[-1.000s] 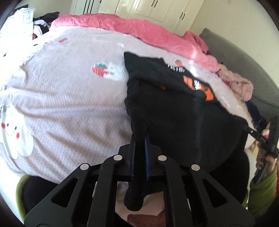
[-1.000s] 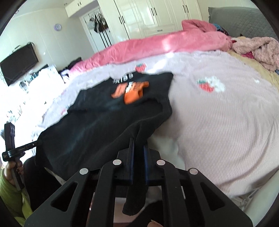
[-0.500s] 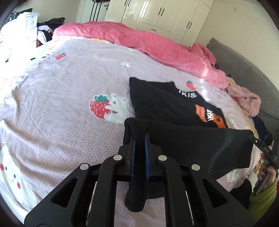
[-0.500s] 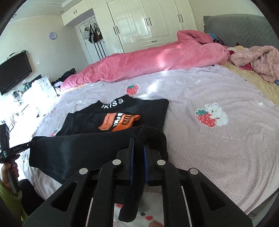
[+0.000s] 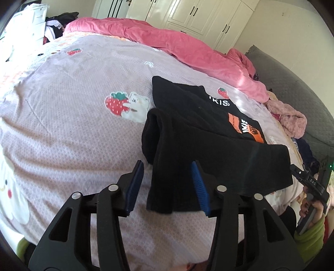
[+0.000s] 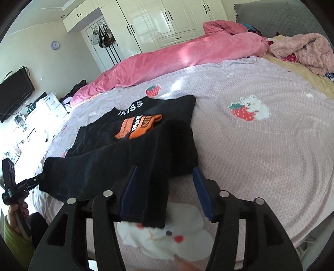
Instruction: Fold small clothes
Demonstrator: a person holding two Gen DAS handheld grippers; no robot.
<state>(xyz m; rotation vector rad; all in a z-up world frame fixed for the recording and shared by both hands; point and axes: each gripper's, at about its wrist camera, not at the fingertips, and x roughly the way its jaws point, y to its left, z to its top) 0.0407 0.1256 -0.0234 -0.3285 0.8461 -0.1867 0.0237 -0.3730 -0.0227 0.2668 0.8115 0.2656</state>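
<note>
A small black shirt (image 5: pixel 194 104) with an orange print (image 5: pixel 246 127) lies on the lilac bedspread (image 5: pixel 73 104), its near half doubled over onto the rest. My left gripper (image 5: pixel 168 186) is opening, and the folded left corner lies loose between its blue pads (image 5: pixel 135 185). The same shirt (image 6: pixel 135 146) fills the right wrist view. There my right gripper (image 6: pixel 166 191) is opening too, and the right corner hangs slack between the pads (image 6: pixel 202 193). Each view catches the other gripper at its edge, held by a hand in a green sleeve (image 5: pixel 311 235).
A pink duvet (image 5: pixel 187 48) runs along the far side of the bed. A fluffy pink garment (image 6: pixel 302 48) lies by the grey headboard (image 5: pixel 292 87). White wardrobes (image 6: pixel 167 18) and a wall TV (image 6: pixel 14 91) stand beyond. Bare bedspread (image 6: pixel 261 156) stretches to the right.
Both grippers carried the shirt's near edge forward over the garment and lowered it. Their jaws, shut on the fabric in the earlier frames, now stand apart and the corners are let go.
</note>
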